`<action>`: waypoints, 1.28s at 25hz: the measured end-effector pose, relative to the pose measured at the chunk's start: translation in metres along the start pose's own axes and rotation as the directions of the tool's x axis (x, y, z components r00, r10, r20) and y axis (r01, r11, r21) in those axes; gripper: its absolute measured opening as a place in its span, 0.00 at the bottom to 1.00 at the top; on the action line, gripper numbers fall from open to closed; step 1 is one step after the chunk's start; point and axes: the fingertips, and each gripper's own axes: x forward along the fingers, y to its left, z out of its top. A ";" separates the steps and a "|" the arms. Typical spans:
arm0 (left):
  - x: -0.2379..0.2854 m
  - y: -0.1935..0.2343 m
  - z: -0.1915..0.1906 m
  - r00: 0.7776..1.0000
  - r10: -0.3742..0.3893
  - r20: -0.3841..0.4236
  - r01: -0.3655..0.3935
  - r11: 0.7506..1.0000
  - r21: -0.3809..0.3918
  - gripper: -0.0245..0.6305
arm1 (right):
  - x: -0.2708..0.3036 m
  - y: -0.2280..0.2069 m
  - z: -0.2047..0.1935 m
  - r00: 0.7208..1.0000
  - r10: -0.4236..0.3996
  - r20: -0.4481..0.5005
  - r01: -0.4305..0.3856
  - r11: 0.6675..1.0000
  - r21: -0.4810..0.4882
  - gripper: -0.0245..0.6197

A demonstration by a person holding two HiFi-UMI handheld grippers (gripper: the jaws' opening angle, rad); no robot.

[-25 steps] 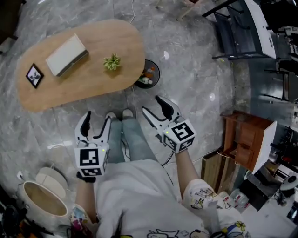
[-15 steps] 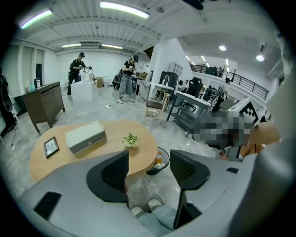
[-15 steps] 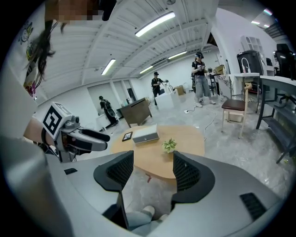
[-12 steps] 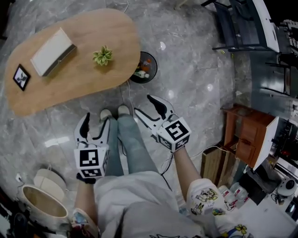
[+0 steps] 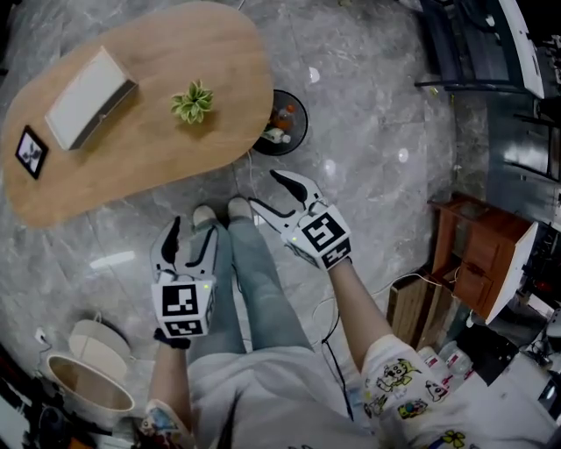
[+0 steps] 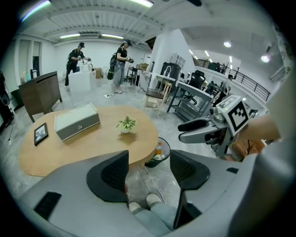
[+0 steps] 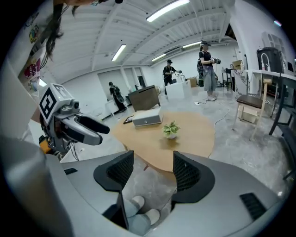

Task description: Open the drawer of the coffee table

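No legible words, brands or numbers in any view. Cubes on the left gripper and right gripper carry only black-and-white square marker patterns. Sleeve shows cartoon prints, and the small picture frame on the tabletop is too small to read.

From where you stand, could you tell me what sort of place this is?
Probably an open lab or workshop hall: strip lights on a bare ceiling, people standing far behind, and a wooden coffee table on polished stone floor.
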 end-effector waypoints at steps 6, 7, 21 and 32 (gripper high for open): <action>0.033 0.001 -0.012 1.000 -0.022 -0.018 0.023 1.000 0.015 0.43 | 0.033 -0.019 -0.023 1.000 0.003 -0.030 -0.004 1.000 -0.030 0.40; 0.038 0.002 -0.015 0.999 -0.026 -0.023 0.026 0.999 0.018 0.43 | 0.039 -0.022 -0.028 0.999 0.005 -0.038 -0.007 0.999 -0.036 0.40; 0.109 0.017 -0.071 0.996 -0.045 -0.075 0.048 0.998 0.041 0.43 | 0.116 -0.059 -0.111 0.990 -0.002 -0.138 -0.013 0.994 -0.106 0.40; 0.135 0.032 -0.119 0.987 -0.036 -0.157 0.047 0.997 0.065 0.43 | 0.160 -0.071 -0.133 0.994 0.003 -0.112 -0.022 0.986 -0.167 0.40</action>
